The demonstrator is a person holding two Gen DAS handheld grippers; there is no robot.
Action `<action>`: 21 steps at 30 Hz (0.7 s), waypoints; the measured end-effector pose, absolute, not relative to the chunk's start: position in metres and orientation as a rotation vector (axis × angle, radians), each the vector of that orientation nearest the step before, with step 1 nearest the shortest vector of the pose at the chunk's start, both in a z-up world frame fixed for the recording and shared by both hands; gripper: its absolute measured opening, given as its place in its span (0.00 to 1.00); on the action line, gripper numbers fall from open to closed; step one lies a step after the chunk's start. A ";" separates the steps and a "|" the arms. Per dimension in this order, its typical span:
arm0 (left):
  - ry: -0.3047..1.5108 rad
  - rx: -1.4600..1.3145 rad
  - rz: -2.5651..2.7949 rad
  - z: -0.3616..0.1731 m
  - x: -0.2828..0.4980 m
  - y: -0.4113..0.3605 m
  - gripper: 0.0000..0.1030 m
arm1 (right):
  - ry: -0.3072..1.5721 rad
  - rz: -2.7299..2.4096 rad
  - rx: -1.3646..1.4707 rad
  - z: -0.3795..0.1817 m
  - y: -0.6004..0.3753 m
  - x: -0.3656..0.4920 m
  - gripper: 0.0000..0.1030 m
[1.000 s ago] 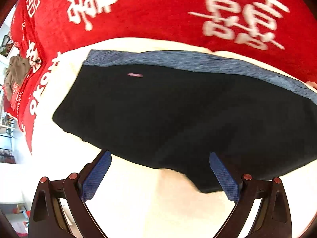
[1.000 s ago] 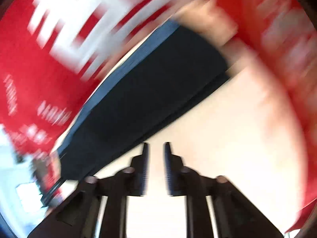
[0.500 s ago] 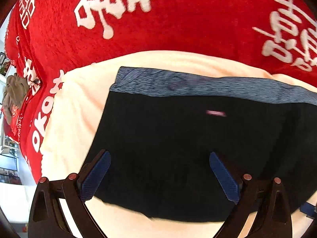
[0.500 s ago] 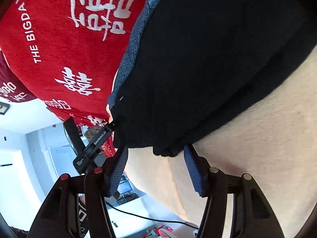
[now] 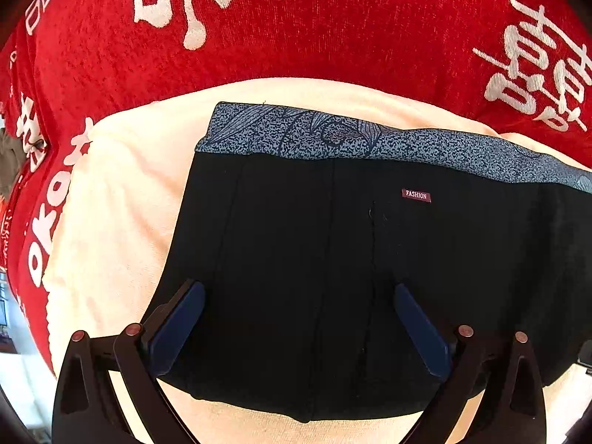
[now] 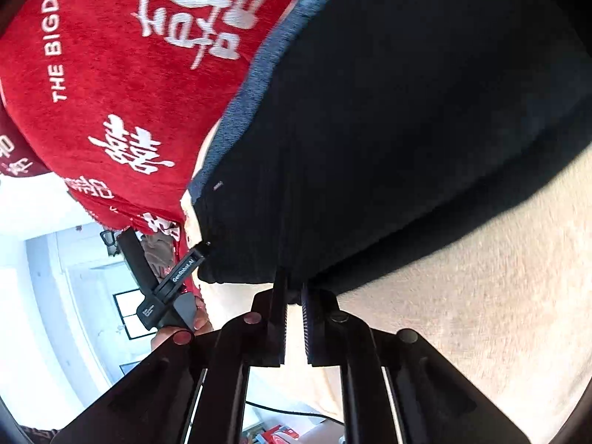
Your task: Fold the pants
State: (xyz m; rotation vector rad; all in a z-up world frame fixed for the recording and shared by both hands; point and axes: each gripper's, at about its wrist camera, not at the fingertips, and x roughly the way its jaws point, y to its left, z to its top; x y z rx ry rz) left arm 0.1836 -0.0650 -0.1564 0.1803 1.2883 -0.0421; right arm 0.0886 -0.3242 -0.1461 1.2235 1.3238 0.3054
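the pants [image 5: 314,259] lie on a towel [image 5: 122,199] spread over a blanket [image 5: 333,37], waistband [image 5: 370,140] toward the blanket's far side, with towel showing on the near side.

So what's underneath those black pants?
The pants lie on a cream cloth, which rests on a red blanket. Whatever is directly beneath the pants is covered.

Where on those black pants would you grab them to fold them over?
I'd take the pants at the near black edge, coming in low from the cream cloth side. That edge lies free and thick enough to pinch; the right gripper already seems shut on it, while the left gripper hovers open.
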 end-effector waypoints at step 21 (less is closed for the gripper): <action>1.241 0.234 -0.131 -0.126 0.183 -0.090 1.00 | 1.397 0.266 0.776 -0.083 -0.346 0.088 0.35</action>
